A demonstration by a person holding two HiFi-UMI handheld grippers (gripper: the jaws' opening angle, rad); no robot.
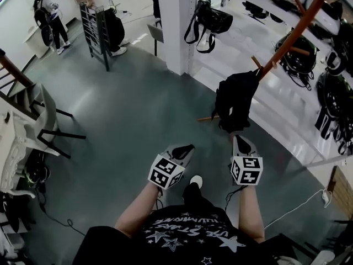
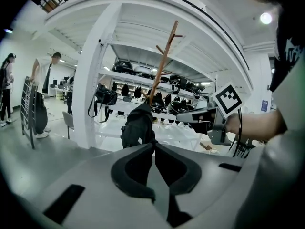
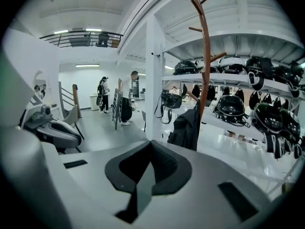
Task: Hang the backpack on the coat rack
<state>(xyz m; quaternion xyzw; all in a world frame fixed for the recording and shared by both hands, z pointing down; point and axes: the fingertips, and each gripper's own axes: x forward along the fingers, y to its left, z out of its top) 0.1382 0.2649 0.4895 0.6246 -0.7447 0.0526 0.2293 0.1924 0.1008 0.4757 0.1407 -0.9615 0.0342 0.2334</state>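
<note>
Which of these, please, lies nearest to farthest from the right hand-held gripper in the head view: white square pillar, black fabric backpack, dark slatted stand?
1. Black fabric backpack, just ahead.
2. White square pillar, beyond, leftward.
3. Dark slatted stand, far upper left.

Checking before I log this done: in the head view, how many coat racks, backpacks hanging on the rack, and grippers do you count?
coat rack: 1
backpack, hanging on it: 1
grippers: 2 (left gripper, right gripper)
Total: 4
</note>
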